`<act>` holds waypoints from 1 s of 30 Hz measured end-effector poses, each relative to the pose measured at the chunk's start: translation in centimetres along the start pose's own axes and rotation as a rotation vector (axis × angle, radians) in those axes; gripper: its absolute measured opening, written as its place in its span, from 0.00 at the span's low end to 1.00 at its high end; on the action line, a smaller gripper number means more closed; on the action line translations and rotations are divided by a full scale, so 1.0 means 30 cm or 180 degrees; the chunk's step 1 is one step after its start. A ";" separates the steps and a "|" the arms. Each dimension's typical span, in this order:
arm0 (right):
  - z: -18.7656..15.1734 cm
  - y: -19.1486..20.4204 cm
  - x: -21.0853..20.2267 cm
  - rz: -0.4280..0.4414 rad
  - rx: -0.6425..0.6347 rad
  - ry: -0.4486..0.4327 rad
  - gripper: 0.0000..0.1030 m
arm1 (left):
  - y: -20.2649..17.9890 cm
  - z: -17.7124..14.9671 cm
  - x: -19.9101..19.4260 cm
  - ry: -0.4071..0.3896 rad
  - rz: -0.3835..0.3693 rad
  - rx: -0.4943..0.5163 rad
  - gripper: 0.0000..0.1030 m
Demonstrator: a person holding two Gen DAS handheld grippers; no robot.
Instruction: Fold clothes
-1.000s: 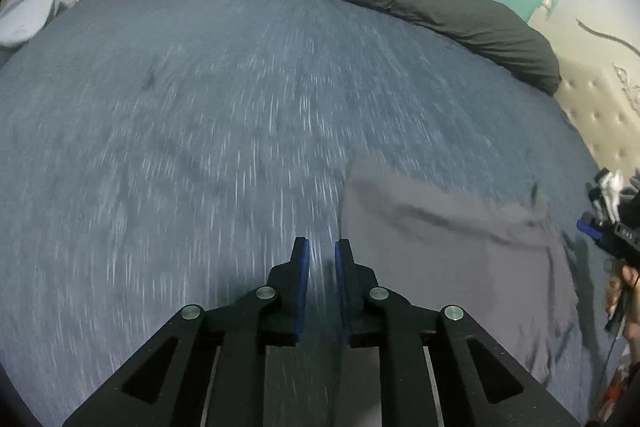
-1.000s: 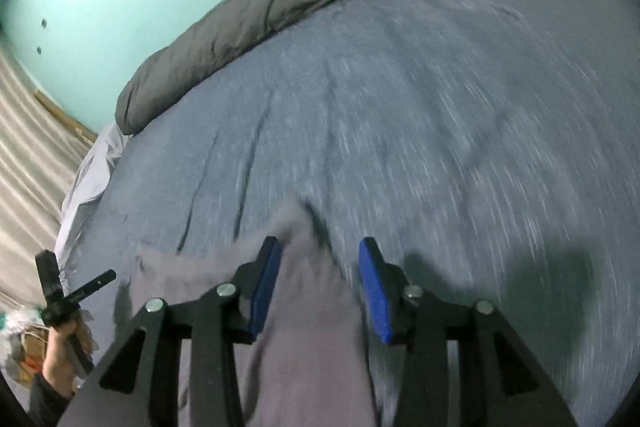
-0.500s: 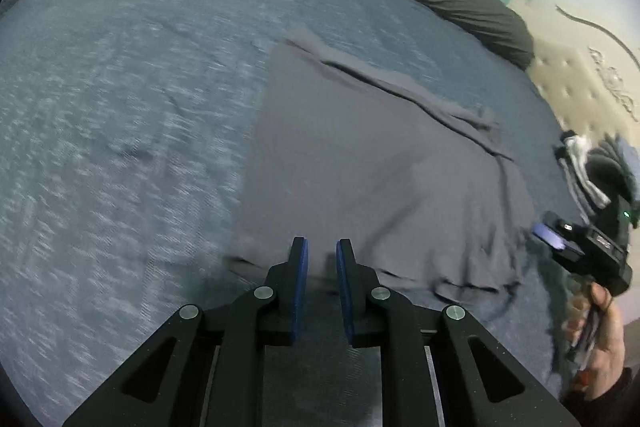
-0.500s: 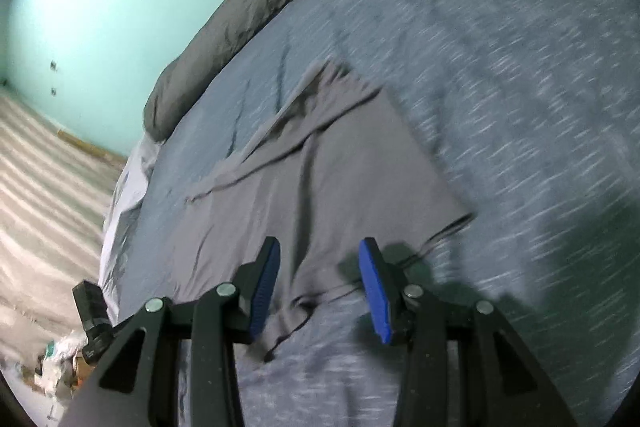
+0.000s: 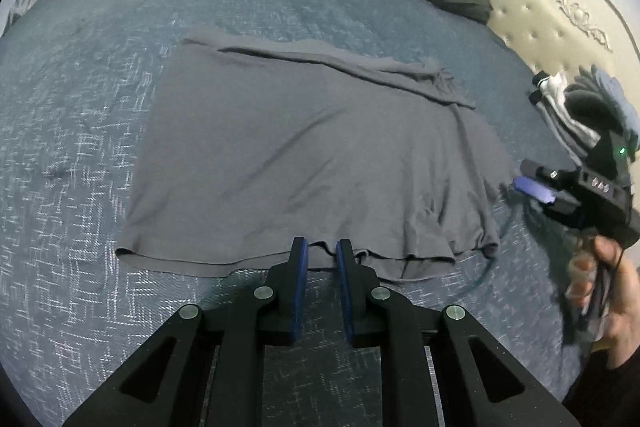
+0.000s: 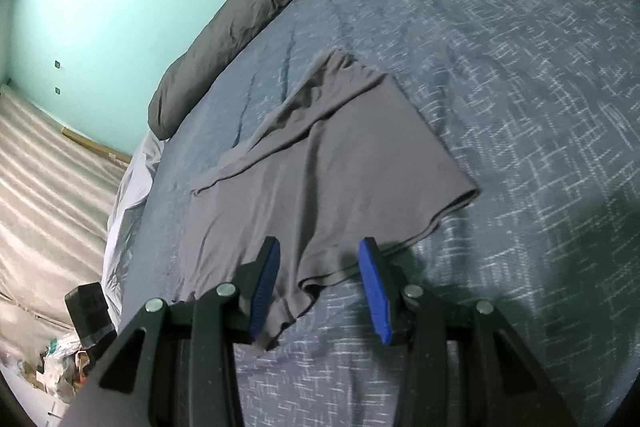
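The left gripper (image 5: 322, 251) is hovering with a narrow empty gap at the near hem of the grey garment (image 5: 304, 151), which is lying spread on the blue bedspread (image 5: 72, 147). The right gripper (image 6: 318, 255) is standing half-open, empty, over the hem's near right corner. Both should be pinching both hem layers together. The garment's far edge is bunching, hiding its shape.

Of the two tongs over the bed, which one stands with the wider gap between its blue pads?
The right tongs: their pads stand well apart over the near hem of the grey garment. The left tongs show only a narrow slit. Neither is gripping the cloth.
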State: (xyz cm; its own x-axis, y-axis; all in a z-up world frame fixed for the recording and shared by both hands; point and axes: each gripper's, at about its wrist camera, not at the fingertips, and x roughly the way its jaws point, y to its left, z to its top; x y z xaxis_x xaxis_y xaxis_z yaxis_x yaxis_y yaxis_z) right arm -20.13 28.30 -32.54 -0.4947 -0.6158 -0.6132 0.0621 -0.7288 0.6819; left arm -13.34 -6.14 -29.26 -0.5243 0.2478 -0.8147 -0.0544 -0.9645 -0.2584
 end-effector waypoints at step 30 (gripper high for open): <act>0.013 0.022 -0.013 0.0124 0.0019 -0.0064 0.40 | -0.009 -0.042 -0.004 0.0080 0.0194 0.0203 0.15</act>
State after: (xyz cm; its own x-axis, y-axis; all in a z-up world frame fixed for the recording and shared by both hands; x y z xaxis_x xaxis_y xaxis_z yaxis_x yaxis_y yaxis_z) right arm -20.23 28.19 -31.69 -0.5093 -0.6376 -0.5779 0.0767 -0.7025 0.7075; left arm -12.19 -5.80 -29.76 -0.5068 0.1900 -0.8409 -0.0774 -0.9815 -0.1751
